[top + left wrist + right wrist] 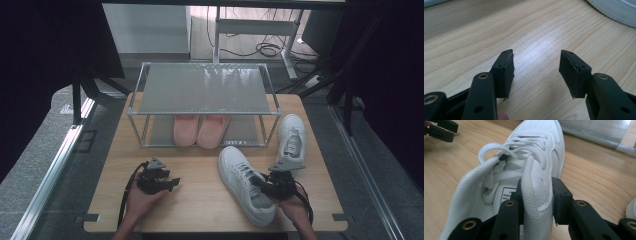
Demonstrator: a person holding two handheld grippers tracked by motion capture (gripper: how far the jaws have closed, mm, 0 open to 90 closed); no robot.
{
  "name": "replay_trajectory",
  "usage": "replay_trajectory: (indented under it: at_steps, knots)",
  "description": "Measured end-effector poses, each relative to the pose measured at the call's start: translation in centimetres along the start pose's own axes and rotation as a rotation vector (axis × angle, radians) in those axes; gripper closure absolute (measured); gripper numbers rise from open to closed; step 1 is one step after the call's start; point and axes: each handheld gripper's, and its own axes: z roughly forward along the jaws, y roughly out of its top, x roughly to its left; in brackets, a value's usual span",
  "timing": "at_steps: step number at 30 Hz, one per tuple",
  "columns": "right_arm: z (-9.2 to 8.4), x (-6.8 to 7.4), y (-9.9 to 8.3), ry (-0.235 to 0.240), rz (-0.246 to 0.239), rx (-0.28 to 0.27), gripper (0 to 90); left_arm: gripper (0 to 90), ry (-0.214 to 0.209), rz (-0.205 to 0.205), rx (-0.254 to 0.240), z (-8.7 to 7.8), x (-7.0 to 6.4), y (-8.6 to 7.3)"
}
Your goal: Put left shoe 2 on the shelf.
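A white sneaker (240, 172) lies on the wooden table (200, 195), toe towards the rack; in the right gripper view the sneaker (534, 150) is seen from its heel end. My right gripper (260, 184) (536, 195) is shut on the sneaker's right collar wall, one jaw inside the shoe and the other against the outside. My left gripper (172, 182) (536, 67) is open, held low over bare wood to the left of the sneaker, with nothing between its jaws. The sneaker's sole edge (614, 10) lies beyond it.
A second white sneaker (291, 137) lies at the right, beside a metal two-tier shoe rack (204, 90) at the back. A pair of pink slippers (200, 131) sits on the rack's lower shelf. The left gripper (439, 128) is across the table in the right gripper view.
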Motion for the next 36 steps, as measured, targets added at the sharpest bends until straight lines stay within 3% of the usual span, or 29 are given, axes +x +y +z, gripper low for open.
replay_trajectory:
  at_steps: [17, 36]
  knots:
    - [-0.03, 0.02, -0.04, -0.035, 0.0, -0.003, 79.7, 46.3, 0.0, -0.001, -0.002, -0.07, 0.07, -0.01]
    - [-0.07, -0.51, -0.32, 0.002, 0.067, -0.054, 81.5, 46.2, 0.002, -0.004, -0.003, -0.1, 0.17, -0.04]
